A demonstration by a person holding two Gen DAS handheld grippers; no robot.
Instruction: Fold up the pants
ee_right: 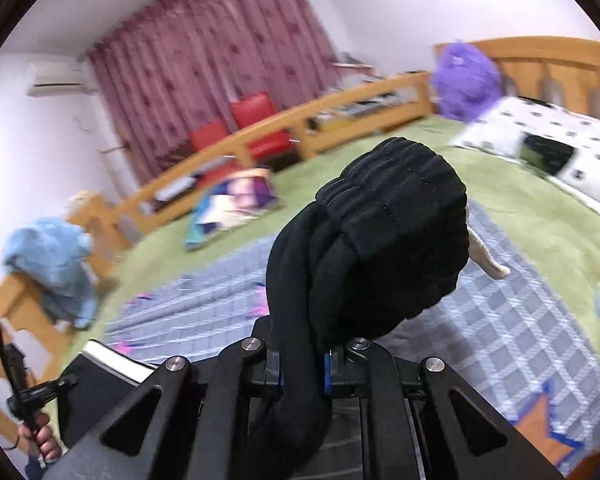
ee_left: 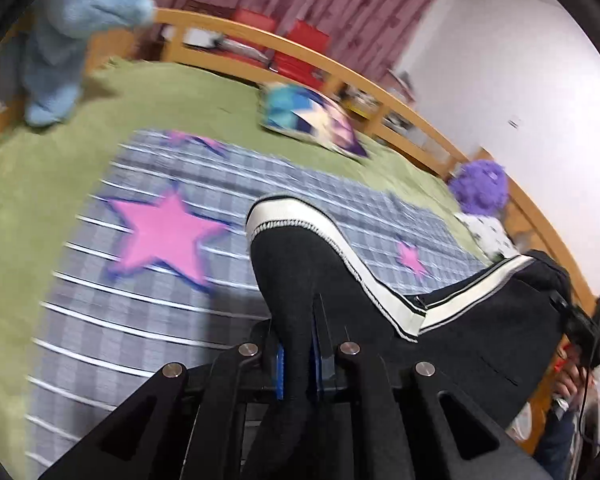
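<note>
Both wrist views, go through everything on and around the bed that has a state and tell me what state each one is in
Black pants: bunched, lifted off the bed, pinched at two spots.
Left gripper: shut on the pants near the white side stripe.
Right gripper: shut on the pants' ribbed band.
Plaid star blanket: spread flat on the green bedcover.
Curtains: drawn closed.
Blue garment: draped over the wooden bed frame.
Colourful pillow: lying on the bed.

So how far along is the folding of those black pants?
Just starting. Done: both tongs have pinched the black pants, the left tongs near the white side stripe, the right tongs on the bunched ribbed band. In hand: they hang above the checked star blanket. Left: spreading them flat and every fold.
</note>
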